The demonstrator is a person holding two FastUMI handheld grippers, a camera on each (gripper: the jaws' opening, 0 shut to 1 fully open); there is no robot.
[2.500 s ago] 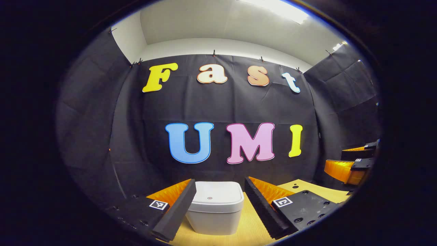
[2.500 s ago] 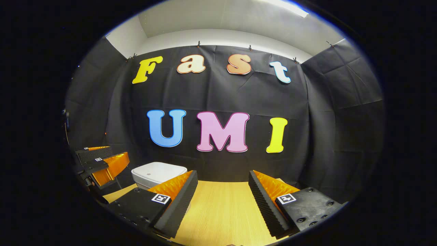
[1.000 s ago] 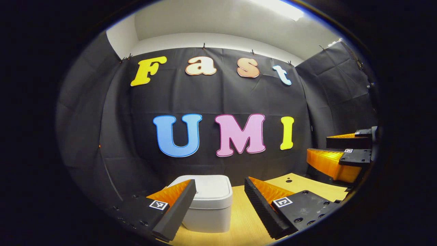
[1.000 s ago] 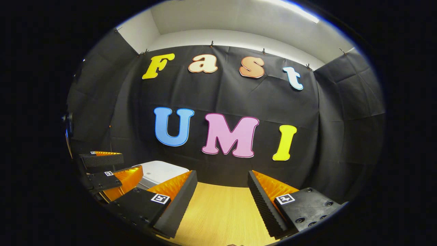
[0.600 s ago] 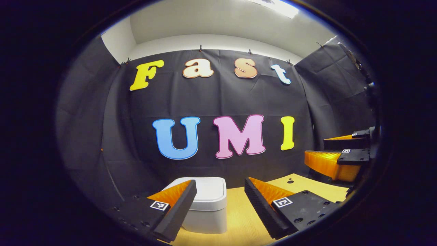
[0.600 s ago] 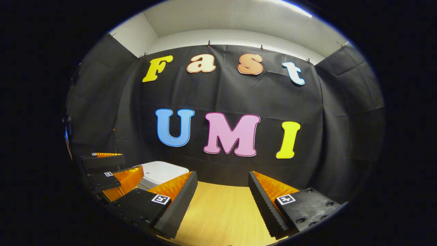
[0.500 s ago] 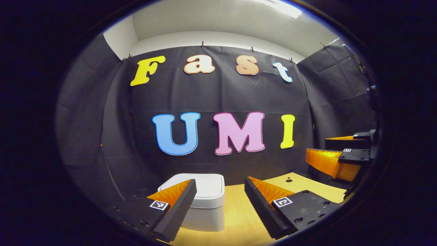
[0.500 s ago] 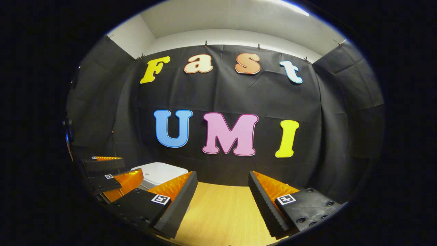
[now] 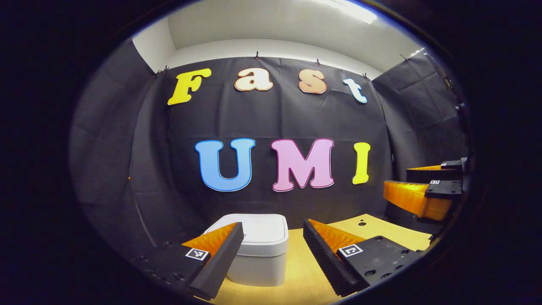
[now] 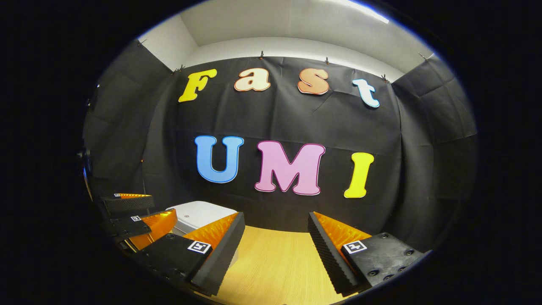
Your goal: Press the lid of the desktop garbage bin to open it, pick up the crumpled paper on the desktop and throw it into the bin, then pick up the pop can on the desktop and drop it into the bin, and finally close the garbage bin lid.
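Now | left tongs (image 9: 271, 254) spread | right tongs (image 10: 275, 250) spread | bin (image 9: 260, 254) lid unlabelled, closed

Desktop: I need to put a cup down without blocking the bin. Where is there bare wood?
The widest bare patch of desktop runs from the right gripper to the black cloth wall. A narrower strip lies right of the white bin, by the left gripper. It is crowded at the bin itself, where the left gripper's near finger overlaps it.
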